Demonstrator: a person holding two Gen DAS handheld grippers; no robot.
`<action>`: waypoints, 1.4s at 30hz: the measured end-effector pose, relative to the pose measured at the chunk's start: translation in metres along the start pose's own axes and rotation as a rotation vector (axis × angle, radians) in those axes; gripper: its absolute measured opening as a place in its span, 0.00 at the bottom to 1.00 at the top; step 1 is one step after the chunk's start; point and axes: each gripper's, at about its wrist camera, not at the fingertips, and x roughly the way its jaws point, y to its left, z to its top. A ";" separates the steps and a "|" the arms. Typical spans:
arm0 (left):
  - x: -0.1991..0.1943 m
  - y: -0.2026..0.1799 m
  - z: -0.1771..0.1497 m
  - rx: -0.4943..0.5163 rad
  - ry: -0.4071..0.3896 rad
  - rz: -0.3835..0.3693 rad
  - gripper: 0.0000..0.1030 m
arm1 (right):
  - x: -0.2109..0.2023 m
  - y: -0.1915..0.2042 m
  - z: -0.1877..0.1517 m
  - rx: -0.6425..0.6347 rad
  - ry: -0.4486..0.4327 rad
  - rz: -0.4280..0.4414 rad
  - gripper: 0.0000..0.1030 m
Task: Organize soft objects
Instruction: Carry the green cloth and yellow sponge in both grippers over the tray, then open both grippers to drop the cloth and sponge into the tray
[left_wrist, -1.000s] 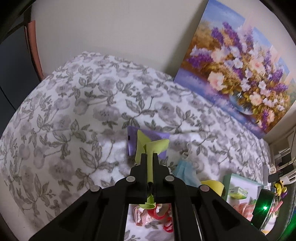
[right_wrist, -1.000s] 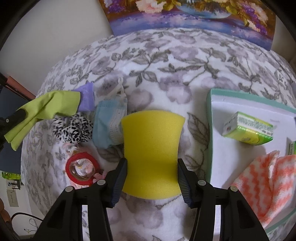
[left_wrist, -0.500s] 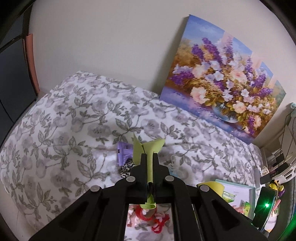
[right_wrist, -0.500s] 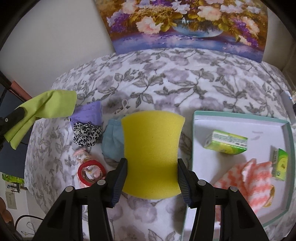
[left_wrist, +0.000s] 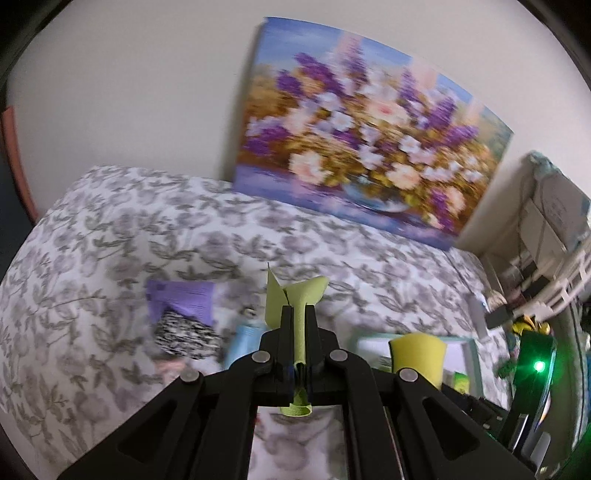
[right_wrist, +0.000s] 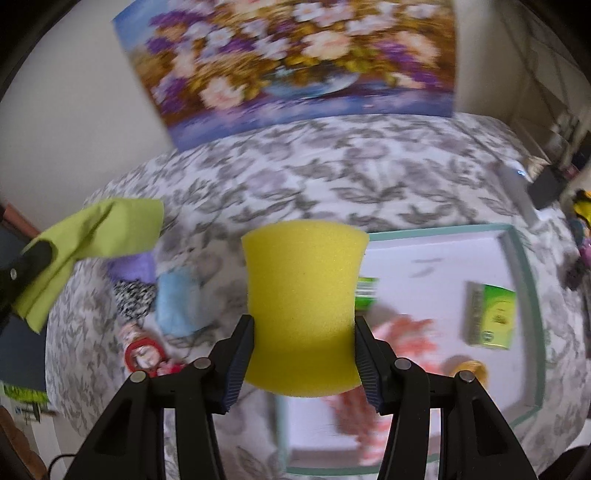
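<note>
My left gripper (left_wrist: 298, 314) is shut on a lime green cloth (left_wrist: 295, 299), held up above the bed; the cloth also shows in the right wrist view (right_wrist: 92, 236). My right gripper (right_wrist: 304, 332) is shut on a yellow sponge (right_wrist: 303, 302), held above the left edge of a white tray with a teal rim (right_wrist: 524, 266). On the floral bedspread lie a purple cloth (left_wrist: 181, 299), a black-and-white scrunchie (left_wrist: 184, 334), a light blue face mask (right_wrist: 177, 302) and a red-rimmed item (right_wrist: 142, 356).
In the tray lie two green boxes (right_wrist: 491, 319), an orange-and-white cloth (right_wrist: 402, 332) and a small yellow item (right_wrist: 471, 371). A flower painting (left_wrist: 362, 147) leans on the wall behind the bed. Shelves with clutter (left_wrist: 546, 266) stand at the right.
Both grippers have risen and swung to the right. The right gripper with the sponge now hangs over the tray's left edge. The bed items look farther away.
</note>
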 end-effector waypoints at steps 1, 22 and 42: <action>0.001 -0.009 -0.002 0.014 0.003 -0.009 0.04 | -0.003 -0.009 0.001 0.017 -0.005 -0.006 0.54; 0.028 -0.116 -0.065 0.232 0.171 -0.137 0.04 | -0.010 -0.124 -0.015 0.216 0.026 -0.085 0.54; 0.116 -0.131 -0.123 0.268 0.465 -0.058 0.04 | 0.022 -0.133 -0.023 0.222 0.112 -0.097 0.54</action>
